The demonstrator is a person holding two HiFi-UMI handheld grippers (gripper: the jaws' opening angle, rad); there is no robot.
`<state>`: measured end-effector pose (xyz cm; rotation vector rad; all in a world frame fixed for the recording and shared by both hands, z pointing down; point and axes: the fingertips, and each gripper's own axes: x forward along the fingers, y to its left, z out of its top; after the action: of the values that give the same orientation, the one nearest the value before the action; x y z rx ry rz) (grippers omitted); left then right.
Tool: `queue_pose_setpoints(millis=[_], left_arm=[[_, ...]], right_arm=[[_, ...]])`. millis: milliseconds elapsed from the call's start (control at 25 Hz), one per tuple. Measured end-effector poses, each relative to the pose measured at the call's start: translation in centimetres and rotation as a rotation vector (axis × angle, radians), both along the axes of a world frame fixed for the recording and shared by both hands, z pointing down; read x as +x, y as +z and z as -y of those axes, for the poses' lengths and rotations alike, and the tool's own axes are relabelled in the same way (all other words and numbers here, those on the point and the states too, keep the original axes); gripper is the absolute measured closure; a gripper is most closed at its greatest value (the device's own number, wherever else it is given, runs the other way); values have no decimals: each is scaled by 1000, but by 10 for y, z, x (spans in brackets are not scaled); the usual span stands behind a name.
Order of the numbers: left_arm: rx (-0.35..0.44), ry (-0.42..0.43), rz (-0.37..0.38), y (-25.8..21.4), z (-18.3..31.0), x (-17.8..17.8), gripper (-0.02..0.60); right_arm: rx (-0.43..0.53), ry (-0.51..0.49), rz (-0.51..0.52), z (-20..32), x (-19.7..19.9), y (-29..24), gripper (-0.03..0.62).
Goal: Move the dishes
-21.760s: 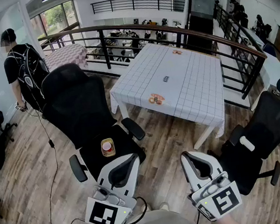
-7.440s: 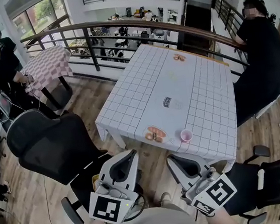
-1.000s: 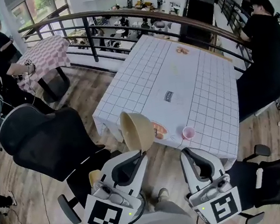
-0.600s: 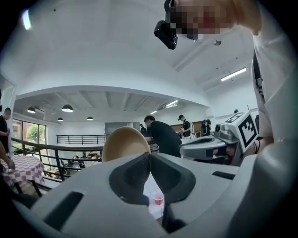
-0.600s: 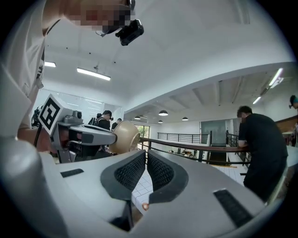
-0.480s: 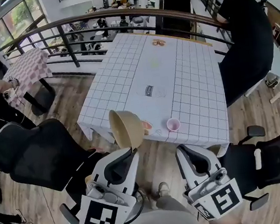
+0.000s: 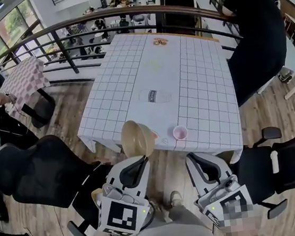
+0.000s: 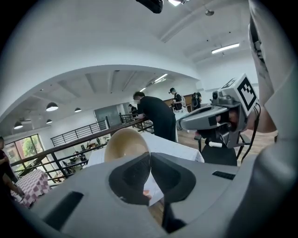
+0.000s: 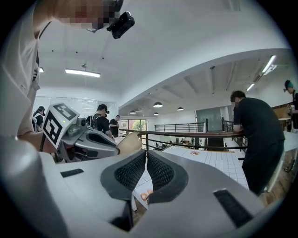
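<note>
A beige bowl (image 7: 136, 138) stands on edge, its rim pinched in my left gripper (image 7: 142, 160), which is shut on it. In the left gripper view the bowl (image 8: 125, 144) rises just left of the closed jaw tips (image 8: 150, 155). It hangs in front of the near edge of the white gridded table (image 7: 185, 78). A pink cup (image 7: 180, 132) stands near that edge, and a plate of food shows partly behind the bowl. My right gripper (image 7: 193, 161) hangs beside the left, shut and empty. From the right gripper view (image 9: 145, 155) the bowl (image 9: 129, 143) appears at left.
A person in black (image 7: 255, 16) leans at the table's right side. Black office chairs stand at left (image 7: 31, 172) and right (image 7: 291, 161). A small label (image 7: 155, 95) and a far dish (image 7: 159, 41) lie on the table. A dark railing (image 7: 98, 19) runs behind.
The table has come nearer and more central in the head view. The bowl stays gripped on edge and now overlaps the table's near edge. The right gripper keeps its place beside the left.
</note>
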<state>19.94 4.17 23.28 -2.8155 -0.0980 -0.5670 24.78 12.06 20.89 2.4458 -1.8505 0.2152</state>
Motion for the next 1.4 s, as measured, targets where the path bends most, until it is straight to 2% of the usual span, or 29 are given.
queue_pose_setpoints(millis=[120, 280, 440, 680, 1040, 1400], left_arm=[[36, 9, 41, 20, 7, 15, 560], [63, 13, 84, 49, 17, 42, 560], [82, 41, 160, 88, 25, 71, 560], [171, 64, 311, 164, 38, 103, 559], [187, 84, 447, 260, 56, 125, 559], [229, 110, 570, 319, 65, 133, 558]], right_arm=[[-13, -7, 30, 4, 10, 11, 568], [-3, -49, 140, 11, 22, 29, 568], [-16, -43, 159, 14, 37, 43, 568], [-75, -15, 185, 10, 57, 75, 568], [-129, 18, 268, -4, 67, 122, 568], [-174, 47, 322, -12, 73, 159, 568]])
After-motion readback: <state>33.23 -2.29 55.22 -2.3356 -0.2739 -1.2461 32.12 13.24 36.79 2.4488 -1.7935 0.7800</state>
